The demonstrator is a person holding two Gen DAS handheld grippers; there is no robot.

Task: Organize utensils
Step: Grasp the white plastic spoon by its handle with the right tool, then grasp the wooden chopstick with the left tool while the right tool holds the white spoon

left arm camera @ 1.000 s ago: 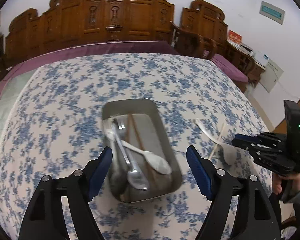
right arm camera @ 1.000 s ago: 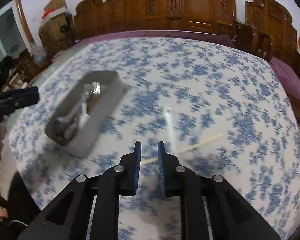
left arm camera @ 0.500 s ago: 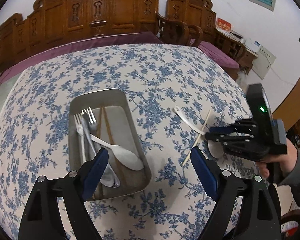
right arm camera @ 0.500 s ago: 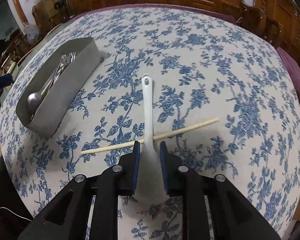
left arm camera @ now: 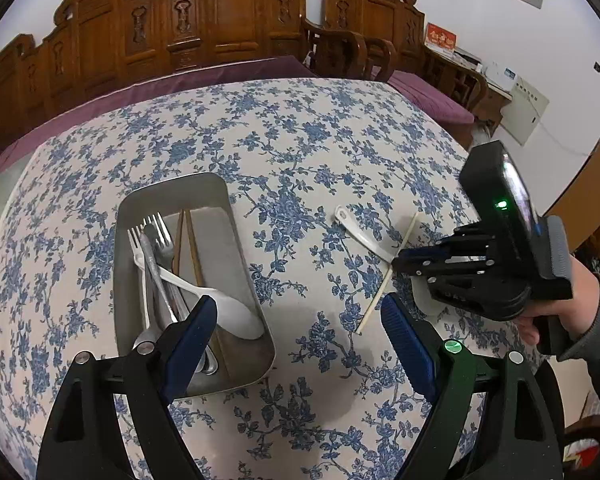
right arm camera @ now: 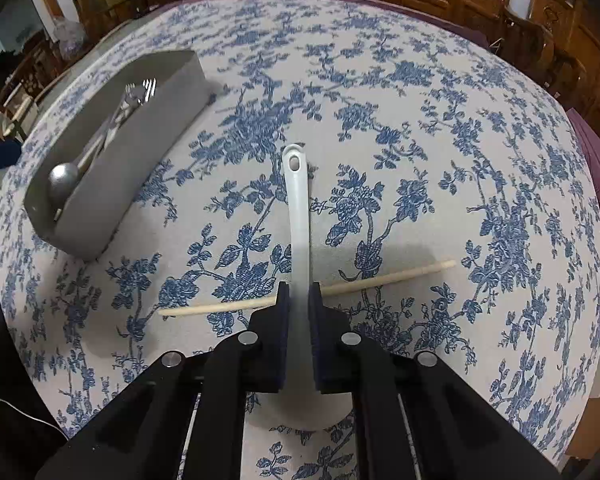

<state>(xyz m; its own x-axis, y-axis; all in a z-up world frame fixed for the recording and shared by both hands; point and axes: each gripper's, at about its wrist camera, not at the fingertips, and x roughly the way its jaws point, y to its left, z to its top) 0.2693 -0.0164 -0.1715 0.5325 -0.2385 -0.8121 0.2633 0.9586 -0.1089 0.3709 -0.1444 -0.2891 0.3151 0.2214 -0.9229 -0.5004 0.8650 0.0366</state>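
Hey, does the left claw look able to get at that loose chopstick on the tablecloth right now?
Probably only its near end. The left claw is open and that end of the chopstick lies bare just ahead. Further along, the white spoon crosses it and the right claw, shut on that spoon, crowds the middle.

Wide bare stretch of flowered tablecloth [left arm camera: 300, 152] beyond the metal tray [left arm camera: 220, 200], nothing standing there. The lane between tray and white spoon [right arm camera: 298, 216] lies free. On the right it's crowded: the right gripper [right arm camera: 299, 300] sits low over the spoon, a chopstick [right arm camera: 388, 278] crossing under its handle. The tray's raised wall [right arm camera: 140, 152] blocks low passes. Carved chairs [left arm camera: 220, 12] ring the far edge.
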